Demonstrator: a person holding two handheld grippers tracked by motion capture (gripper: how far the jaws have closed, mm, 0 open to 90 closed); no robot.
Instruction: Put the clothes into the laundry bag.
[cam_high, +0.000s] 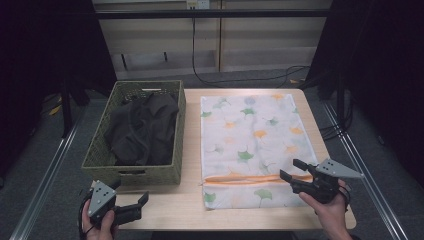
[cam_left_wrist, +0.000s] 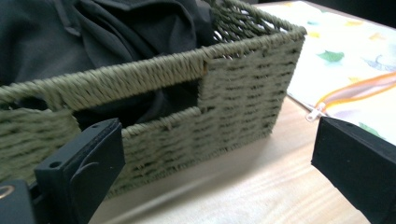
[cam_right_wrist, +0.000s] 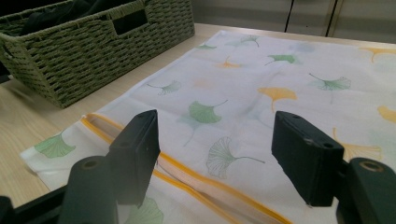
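A green woven basket (cam_high: 131, 176) stands on the left half of the wooden table (cam_high: 170, 205), filled with dark clothing (cam_high: 142, 130). To its right a white bag (cam_high: 255, 135) printed with ginkgo leaves lies flat, its orange zipper (cam_high: 240, 178) running across near the front. My left gripper (cam_high: 131, 191) is open just in front of the basket's near wall (cam_left_wrist: 233, 93). My right gripper (cam_high: 290, 169) is open over the bag's near right part, just above the zipper (cam_right_wrist: 187, 170). Nothing sits between either pair of jaws.
The zipper pull (cam_left_wrist: 315, 113) lies at the bag's left edge, close to the basket's corner. Bare table shows in front of the basket and bag. Black cables (cam_high: 240, 80) trail on the floor behind the table, before a pale cabinet (cam_high: 215, 40).
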